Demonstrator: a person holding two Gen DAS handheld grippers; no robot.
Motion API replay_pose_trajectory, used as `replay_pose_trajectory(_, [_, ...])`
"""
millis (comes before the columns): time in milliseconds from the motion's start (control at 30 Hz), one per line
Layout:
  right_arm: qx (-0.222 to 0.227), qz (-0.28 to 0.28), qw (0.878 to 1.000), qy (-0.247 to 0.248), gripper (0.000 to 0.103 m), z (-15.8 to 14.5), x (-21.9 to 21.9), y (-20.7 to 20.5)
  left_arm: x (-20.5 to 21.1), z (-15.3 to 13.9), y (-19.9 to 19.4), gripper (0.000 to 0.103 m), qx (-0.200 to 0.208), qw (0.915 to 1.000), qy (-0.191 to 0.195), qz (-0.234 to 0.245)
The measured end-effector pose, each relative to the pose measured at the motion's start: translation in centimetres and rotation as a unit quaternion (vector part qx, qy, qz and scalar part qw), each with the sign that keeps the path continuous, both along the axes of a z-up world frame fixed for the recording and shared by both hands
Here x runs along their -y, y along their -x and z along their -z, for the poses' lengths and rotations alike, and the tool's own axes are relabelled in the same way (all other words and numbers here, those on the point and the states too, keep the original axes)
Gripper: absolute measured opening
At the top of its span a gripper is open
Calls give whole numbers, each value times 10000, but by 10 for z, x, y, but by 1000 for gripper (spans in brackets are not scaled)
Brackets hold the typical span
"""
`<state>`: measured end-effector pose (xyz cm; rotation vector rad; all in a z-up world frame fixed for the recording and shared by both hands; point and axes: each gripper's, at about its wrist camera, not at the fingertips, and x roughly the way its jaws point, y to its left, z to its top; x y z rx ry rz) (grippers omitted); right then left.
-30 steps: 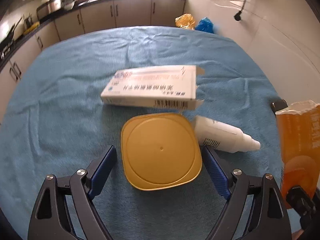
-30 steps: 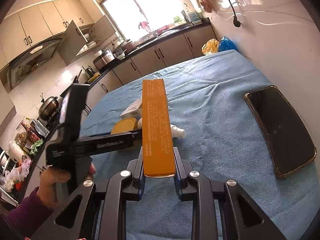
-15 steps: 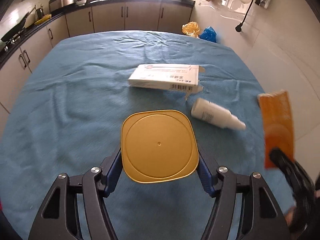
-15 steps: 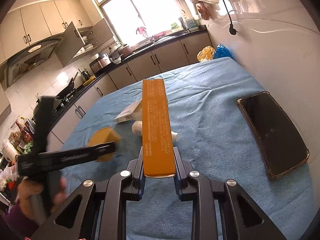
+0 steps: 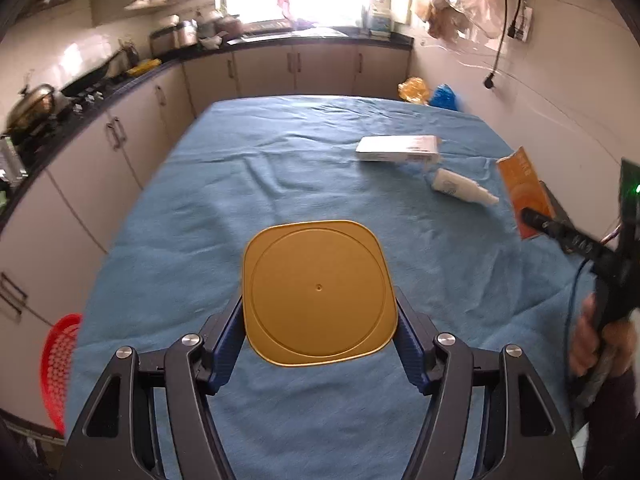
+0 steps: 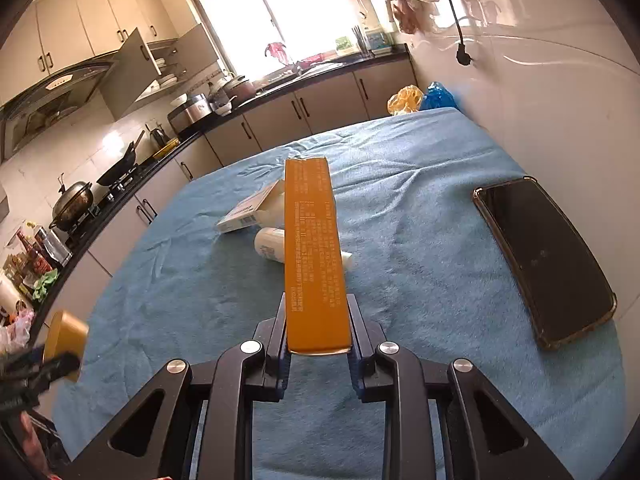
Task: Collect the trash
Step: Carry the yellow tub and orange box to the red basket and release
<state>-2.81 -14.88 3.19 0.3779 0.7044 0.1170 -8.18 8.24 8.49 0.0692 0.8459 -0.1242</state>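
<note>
My left gripper [image 5: 319, 334] is shut on a yellow square lid [image 5: 318, 292] and holds it above the blue cloth [image 5: 240, 184]. My right gripper [image 6: 318, 330] is shut on a long orange box [image 6: 314, 256], held above the cloth; the box also shows in the left wrist view [image 5: 526, 188]. A white medicine box [image 5: 398, 148] and a white small bottle [image 5: 460, 188] lie on the cloth at the far right. In the right wrist view the white box [image 6: 250, 210] and bottle [image 6: 272, 244] sit partly behind the orange box.
A black phone [image 6: 544, 260] lies on the cloth by the right wall. A red basket [image 5: 60, 364] stands on the floor left of the table. Kitchen cabinets [image 5: 120, 148] run along the left and back. Yellow and blue bags [image 5: 428, 92] sit beyond the far table edge.
My left gripper closed on the yellow lid, lifted it and drew back toward the left near side. My right gripper kept the orange box and stayed nearly still.
</note>
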Motion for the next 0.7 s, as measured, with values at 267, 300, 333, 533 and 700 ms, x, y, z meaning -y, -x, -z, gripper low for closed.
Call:
replay_pose_trajectory(267, [11, -451, 9988, -190, 25, -33, -41, 22, -39, -2, 35, 66, 291, 9988, 5, -385])
replay_pose_trajectory(300, [12, -536, 9984, -192, 25, -35, -49, 25, -42, -2, 40, 66, 310, 9987, 19, -399])
replay_pose_trajectory(333, [11, -647, 9977, -187, 25, -37, -60, 31, -47, -2, 46, 66, 334, 9985, 11, -423])
replay_pose_trajectory(533, [-25, -1114, 9937, -156, 25, -36, -110, 56, -79, 0, 74, 66, 298, 9975, 4, -637])
replay_pose_trajectory(700, [-58, -1344, 9906, -233, 25, -33, -139, 69, -123, 1, 92, 66, 249, 9938, 228, -1062])
